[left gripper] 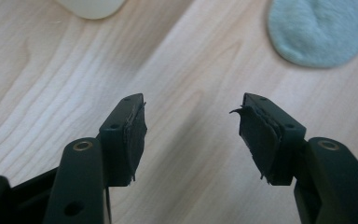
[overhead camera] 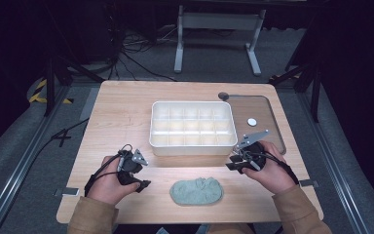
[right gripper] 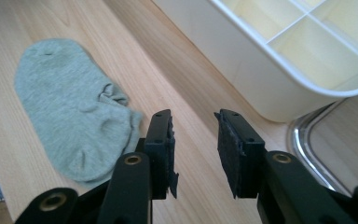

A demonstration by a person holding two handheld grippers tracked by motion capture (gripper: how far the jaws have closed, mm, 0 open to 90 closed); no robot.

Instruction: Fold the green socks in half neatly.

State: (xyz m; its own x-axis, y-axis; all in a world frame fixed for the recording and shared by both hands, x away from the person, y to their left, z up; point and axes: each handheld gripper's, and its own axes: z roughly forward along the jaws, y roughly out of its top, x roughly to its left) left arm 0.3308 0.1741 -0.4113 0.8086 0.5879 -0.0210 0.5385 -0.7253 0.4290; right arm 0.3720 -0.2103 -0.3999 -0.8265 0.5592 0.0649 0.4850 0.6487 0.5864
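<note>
Grey sock (overhead camera: 196,191) flat on the wooden counter (overhead camera: 121,117), left hand-held gripper (overhead camera: 139,176) and right hand-held gripper (overhead camera: 237,161) flanking it — both gaping, empty — white divided tray (overhead camera: 193,144) just behind.

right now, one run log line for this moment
left gripper: open, empty | right gripper: open, empty | sock: flat between them | tray: behind, empty
</note>
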